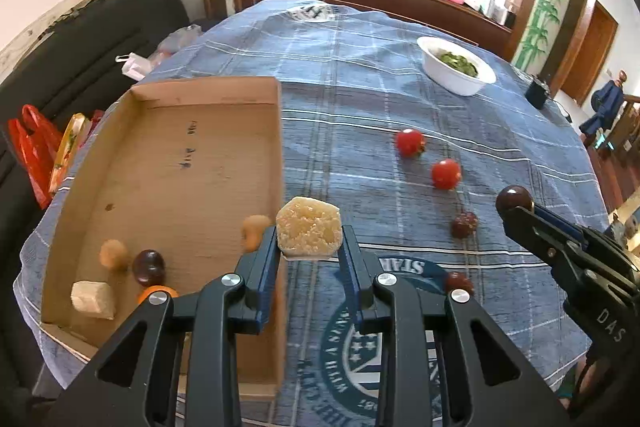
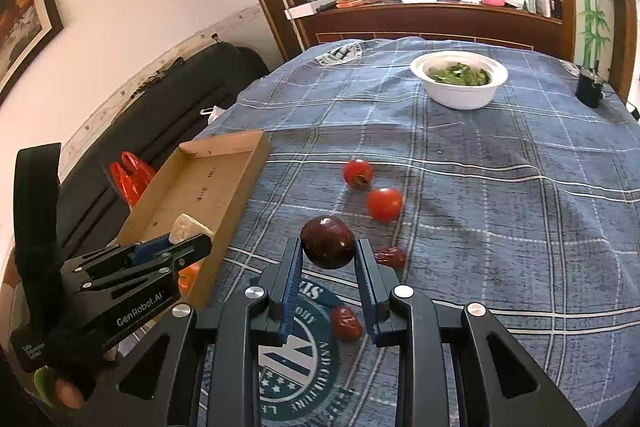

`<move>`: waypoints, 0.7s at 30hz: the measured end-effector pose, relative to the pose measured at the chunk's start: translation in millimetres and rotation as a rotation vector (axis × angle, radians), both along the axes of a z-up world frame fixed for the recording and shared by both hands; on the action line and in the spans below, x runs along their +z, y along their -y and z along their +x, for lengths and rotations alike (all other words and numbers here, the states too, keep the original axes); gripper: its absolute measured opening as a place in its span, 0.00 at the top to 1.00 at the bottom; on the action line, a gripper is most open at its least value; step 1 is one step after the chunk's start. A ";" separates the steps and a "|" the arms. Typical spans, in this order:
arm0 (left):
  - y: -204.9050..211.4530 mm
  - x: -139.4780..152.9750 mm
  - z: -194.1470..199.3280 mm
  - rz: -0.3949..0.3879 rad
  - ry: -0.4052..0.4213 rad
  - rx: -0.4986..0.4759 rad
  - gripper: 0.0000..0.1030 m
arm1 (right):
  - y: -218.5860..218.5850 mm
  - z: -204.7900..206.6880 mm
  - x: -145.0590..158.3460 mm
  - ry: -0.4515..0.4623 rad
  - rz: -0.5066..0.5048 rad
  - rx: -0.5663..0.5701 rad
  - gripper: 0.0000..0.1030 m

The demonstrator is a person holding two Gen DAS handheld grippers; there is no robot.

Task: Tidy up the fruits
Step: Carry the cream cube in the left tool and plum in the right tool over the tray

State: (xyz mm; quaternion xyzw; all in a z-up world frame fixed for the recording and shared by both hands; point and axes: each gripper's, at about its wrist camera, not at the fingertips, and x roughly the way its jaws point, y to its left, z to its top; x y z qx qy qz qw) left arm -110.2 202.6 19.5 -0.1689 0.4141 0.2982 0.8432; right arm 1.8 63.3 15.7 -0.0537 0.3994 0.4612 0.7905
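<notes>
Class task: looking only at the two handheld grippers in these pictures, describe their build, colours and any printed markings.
Both the left gripper and the right gripper are black angular frames with triangular cut-outs, silver round pivot pins and blue ribbed fingers. White lettering "GenRobot.AI" runs along the left one's side; "DAS" shows on the right. A black strap hangs at the left handle.

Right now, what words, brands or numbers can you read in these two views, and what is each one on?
"GenRobot.AI": side of the left gripper.
"DAS", cut off: body of the right gripper.
Round crest on the tablecloth: upside-down letters, only scraps like "STA" legible.
Handwriting inside the cardboard tray: too scrawled to read.
Small print on the left gripper's handle: too blurred.
</notes>
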 end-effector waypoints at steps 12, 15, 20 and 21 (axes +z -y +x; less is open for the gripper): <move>-34.8 -1.5 -23.4 -0.008 0.004 0.070 0.74 | -35.0 -14.5 3.8 0.007 -0.005 0.066 0.74; -47.9 0.0 -32.5 -0.007 0.009 0.100 0.74 | -47.7 -19.4 3.8 0.001 -0.005 0.092 0.74; -74.3 2.0 -49.9 -0.005 0.014 0.163 0.74 | -70.7 -30.3 4.5 -0.004 -0.003 0.141 0.74; -80.0 2.1 -53.7 -0.003 0.015 0.177 0.74 | -76.8 -33.3 4.7 -0.006 -0.002 0.156 0.74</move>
